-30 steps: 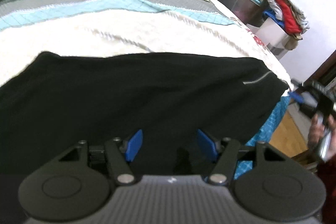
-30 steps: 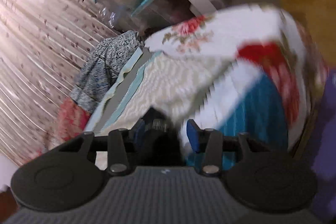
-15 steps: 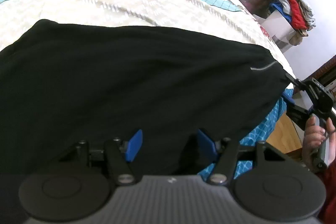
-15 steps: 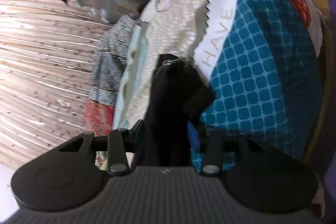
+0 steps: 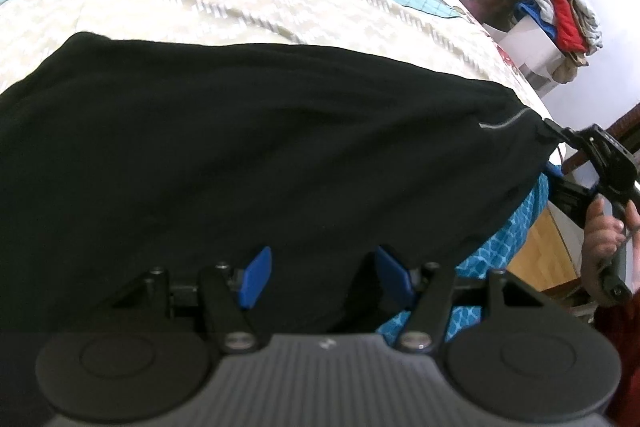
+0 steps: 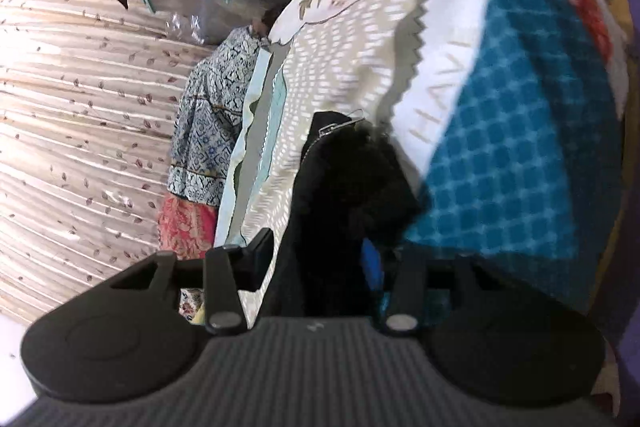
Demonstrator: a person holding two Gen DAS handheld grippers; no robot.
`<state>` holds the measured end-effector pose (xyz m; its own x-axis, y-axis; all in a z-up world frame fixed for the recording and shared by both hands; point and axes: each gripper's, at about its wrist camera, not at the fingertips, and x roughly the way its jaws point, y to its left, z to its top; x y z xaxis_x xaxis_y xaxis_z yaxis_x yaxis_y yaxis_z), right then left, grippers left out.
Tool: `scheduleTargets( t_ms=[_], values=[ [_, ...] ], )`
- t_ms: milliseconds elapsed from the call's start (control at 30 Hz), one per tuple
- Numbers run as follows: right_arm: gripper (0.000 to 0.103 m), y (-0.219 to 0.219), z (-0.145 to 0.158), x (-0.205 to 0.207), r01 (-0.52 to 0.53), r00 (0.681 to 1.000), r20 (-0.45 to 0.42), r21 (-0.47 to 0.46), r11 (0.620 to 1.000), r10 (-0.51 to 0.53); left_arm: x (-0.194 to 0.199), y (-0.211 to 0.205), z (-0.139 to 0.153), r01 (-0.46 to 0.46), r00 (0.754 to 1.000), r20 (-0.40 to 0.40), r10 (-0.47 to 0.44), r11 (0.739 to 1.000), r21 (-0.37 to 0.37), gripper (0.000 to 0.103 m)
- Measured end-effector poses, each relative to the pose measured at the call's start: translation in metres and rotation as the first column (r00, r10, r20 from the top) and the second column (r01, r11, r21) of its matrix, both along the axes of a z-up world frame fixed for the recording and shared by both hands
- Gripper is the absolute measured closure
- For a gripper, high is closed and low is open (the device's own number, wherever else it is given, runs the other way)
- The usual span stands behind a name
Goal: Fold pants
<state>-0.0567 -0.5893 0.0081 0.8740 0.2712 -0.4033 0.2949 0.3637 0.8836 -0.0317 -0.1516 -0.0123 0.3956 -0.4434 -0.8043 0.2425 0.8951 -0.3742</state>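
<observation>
A: Pants point(image 5: 260, 155) are lying spread wide across the cream patterned bedspread point(image 5: 240, 15), black cloth covering most of the left wrist view, with one end hanging toward the teal checked blanket point(image 5: 504, 247) at the bed's edge.

B: How is the left gripper point(image 5: 322, 277) sitting?

A: It is tilting steeply down over the near hem. Its blue pads point(image 5: 256, 277) are standing apart with black cloth between them, but whether they are pressing on that cloth I cannot tell.

B: And the right gripper point(image 6: 320, 259)?

A: It is coming in from the far end of the pants, rolled onto its side so the bed looks tipped upright in its own view. A bunched fold of the black cloth is filling the gap between its fingers, and the jaws look clenched on it. In the left wrist view the same gripper point(image 5: 568, 143) is meeting the corner of the pants just past a thin grey zip line point(image 5: 502, 123).

B: Is a hand showing?

A: Yes, the person's right hand point(image 5: 600, 239) is wrapping its fingers around the handle, below the tool, beside a strip of wooden floor point(image 5: 540, 247).

B: Anything behind?

A: A heap of folded clothes point(image 5: 560, 11) is sitting past the bed.
</observation>
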Motion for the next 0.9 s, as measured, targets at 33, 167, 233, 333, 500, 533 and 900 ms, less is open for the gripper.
scheduleTargets(
  t_ms=[33,167,233,333,500,533,900],
  values=[
    [0.061,-0.001,-0.002,0.006,0.001,1.000,-0.020,-0.008,1.000,-0.001,0.000,0.000,0.000,-0.003,1.000,-0.001,0.003,1.000,0.000,0.044],
    [0.089,-0.005,0.001,0.003,0.049,0.999,-0.018,-0.061,0.997,-0.050,-0.002,0.002,0.001,-0.015,1.000,0.008,0.015,1.000,0.010,0.045],
    [0.090,0.011,0.028,-0.009,0.044,0.992,0.122,-0.240,0.970,-0.014,-0.002,0.006,0.000,-0.030,1.000,0.004,0.030,1.000,0.003,0.045],
    [0.090,0.025,0.037,-0.018,0.041,0.987,0.157,-0.405,0.914,0.025,0.000,0.011,-0.004,-0.045,0.999,-0.014,0.045,0.999,-0.024,0.045],
    [0.091,-0.012,-0.032,-0.023,0.098,0.995,0.029,-0.085,0.992,-0.096,-0.002,0.012,-0.003,-0.021,1.000,-0.003,0.021,0.999,-0.025,0.045],
    [0.091,-0.014,-0.036,-0.025,0.110,0.994,0.032,-0.048,0.993,-0.108,-0.003,0.013,-0.002,-0.021,1.000,-0.003,0.021,0.999,-0.029,0.045],
    [0.073,-0.005,-0.024,-0.021,0.144,0.990,0.009,-0.004,0.990,-0.144,-0.007,0.052,0.016,-0.109,0.991,0.062,0.115,0.990,-0.092,0.041]
  ],
)
